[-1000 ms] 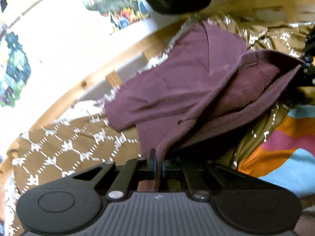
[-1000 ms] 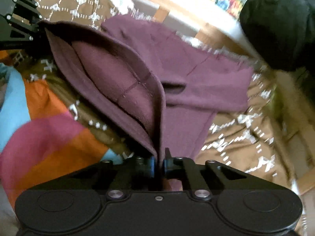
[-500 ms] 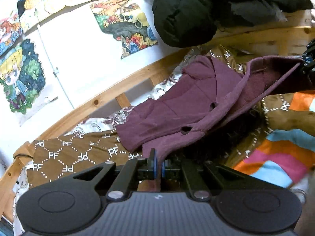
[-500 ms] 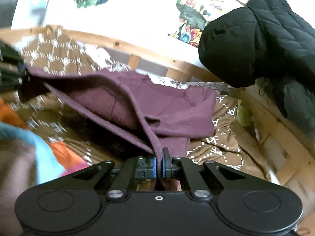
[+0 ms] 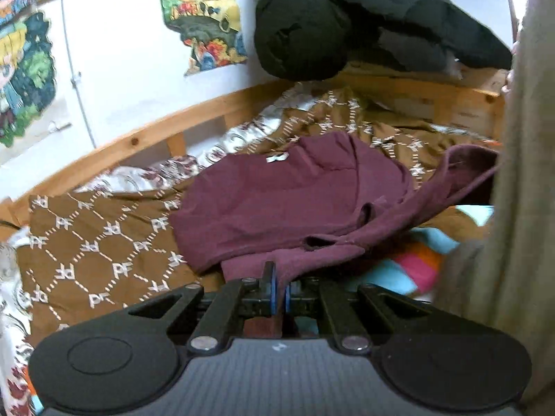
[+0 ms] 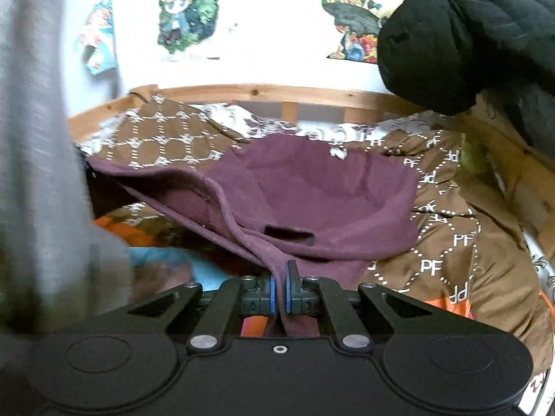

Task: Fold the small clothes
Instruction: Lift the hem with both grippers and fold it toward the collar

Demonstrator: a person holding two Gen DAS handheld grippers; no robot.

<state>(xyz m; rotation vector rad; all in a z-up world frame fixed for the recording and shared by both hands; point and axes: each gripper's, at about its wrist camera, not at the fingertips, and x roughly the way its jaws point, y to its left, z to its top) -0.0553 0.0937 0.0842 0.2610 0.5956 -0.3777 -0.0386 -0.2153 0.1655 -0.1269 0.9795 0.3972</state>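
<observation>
maroon garment (image 5: 295,201) hem pinched in my left claw (image 5: 277,289) and my right claw (image 6: 281,287); grey sleeve (image 6: 38,138) blocks one side.

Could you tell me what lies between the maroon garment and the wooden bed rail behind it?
In the right wrist view, the brown PF-patterned blanket and a white floral sheet lie between the maroon garment and the wooden bed rail.

White wall (image 5: 131,79) at 11 o'clock, bearing colourful posters (image 5: 204,17); wooden bed frame (image 5: 145,138) below; brown patterned bedcover (image 5: 93,239) at 8 o'clock.
</observation>
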